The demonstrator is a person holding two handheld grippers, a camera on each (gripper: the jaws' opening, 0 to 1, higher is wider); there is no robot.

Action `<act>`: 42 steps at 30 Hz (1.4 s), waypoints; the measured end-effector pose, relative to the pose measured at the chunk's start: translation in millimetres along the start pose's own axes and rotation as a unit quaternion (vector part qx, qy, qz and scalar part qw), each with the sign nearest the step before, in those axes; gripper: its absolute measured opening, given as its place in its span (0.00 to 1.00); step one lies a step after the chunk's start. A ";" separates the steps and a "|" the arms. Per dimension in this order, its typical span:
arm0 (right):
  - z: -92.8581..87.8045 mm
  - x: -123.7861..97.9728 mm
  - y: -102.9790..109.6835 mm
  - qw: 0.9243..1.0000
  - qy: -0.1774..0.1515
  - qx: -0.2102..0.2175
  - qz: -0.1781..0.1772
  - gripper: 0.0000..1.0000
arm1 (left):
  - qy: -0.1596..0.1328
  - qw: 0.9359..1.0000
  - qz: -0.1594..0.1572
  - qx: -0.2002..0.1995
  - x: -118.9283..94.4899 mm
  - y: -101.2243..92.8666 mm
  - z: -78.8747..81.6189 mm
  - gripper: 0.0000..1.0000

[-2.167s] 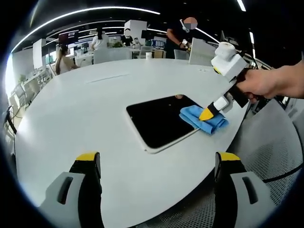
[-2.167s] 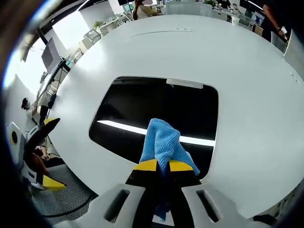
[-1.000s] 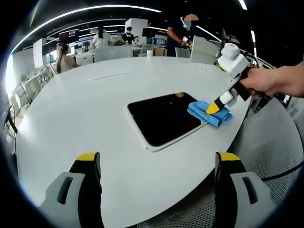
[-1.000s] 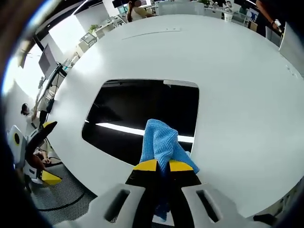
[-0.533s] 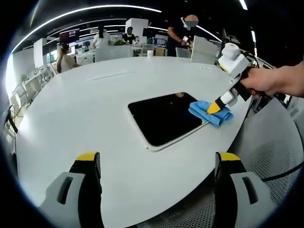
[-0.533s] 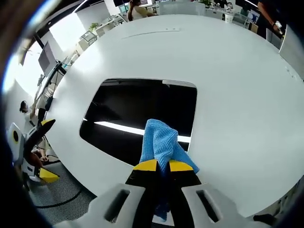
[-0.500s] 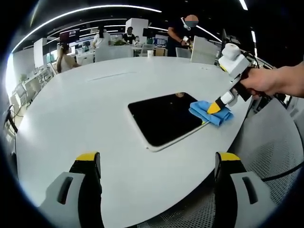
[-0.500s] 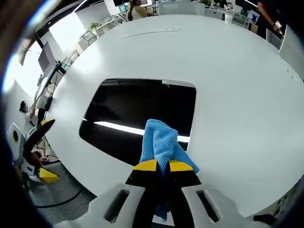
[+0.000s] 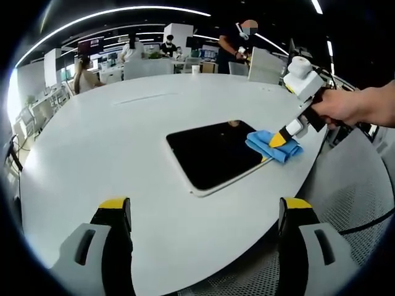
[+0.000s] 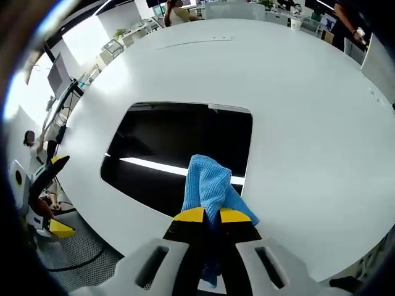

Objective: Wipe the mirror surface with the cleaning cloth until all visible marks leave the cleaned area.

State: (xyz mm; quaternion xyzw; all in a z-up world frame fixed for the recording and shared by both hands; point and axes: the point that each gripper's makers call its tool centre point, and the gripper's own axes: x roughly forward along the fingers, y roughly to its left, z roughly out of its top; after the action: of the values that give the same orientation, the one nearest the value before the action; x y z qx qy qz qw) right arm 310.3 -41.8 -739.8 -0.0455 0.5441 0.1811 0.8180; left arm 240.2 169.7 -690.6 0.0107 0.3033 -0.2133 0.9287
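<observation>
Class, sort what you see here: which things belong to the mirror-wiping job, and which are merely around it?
Belonging to the job:
mirror
blue cloth
right gripper, shut on the cloth

Merely around:
white table
left gripper, open, holding nothing
cup
people at desks beyond

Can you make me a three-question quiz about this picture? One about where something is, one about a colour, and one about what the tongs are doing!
1. Where is the soft blue cleaning cloth?
A. At one edge of the dark rectangular mirror
B. On the floor
C. In the far middle of the round white table

2. What colour are the tips of the left tongs?
A. Red
B. Yellow
C. Green

3. What are the right tongs doing?
A. Hanging open with nothing in them
B. Lying flat on the table
C. Pinching the cloth

Answers:
1. A, the cloth lies over the mirror's edge nearest the right tongs.
2. B, both tips at the bottom of the left gripper view are yellow.
3. C, the cloth is squeezed between their closed tips.
</observation>
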 end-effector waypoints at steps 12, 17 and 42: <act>10.6 5.0 -3.4 1.000 -0.005 0.004 -0.001 0.01 | 0.001 1.000 0.000 0.000 0.4 0.4 -0.4 0.98; 19.6 8.8 -5.0 1.000 -0.005 0.004 -0.004 0.01 | 0.001 1.000 0.000 0.000 0.1 0.5 -0.3 0.98; 57.5 23.1 -18.8 1.000 -0.013 -0.012 -0.023 0.00 | -0.011 1.000 0.010 -0.008 1.7 6.9 1.8 0.99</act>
State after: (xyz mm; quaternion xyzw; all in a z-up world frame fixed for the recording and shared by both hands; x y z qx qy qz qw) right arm 374.9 -38.0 -739.9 -0.0656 0.5300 0.1699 0.8282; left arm 245.2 175.0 -690.9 0.0045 0.2947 -0.2019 0.9340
